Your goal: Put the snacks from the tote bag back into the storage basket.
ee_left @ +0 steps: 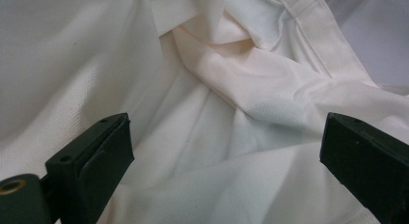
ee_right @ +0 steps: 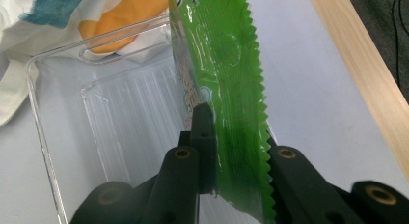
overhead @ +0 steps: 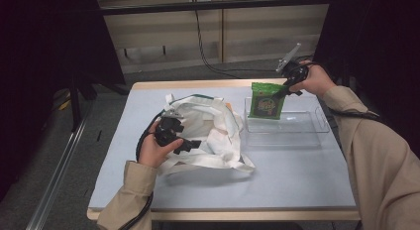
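at centre left of the high view, the left gripper (overhead: 190,144) rests on the white cloth bag (overhead: 213,128), jaws spread wide with only fabric between them. right of centre a clear plastic tray (overhead: 297,128) sits on the table (overhead: 277,175). at upper right, the right gripper (overhead: 282,92) is clamped on a green snack packet (overhead: 266,100), hanging upright over the tray's left end.
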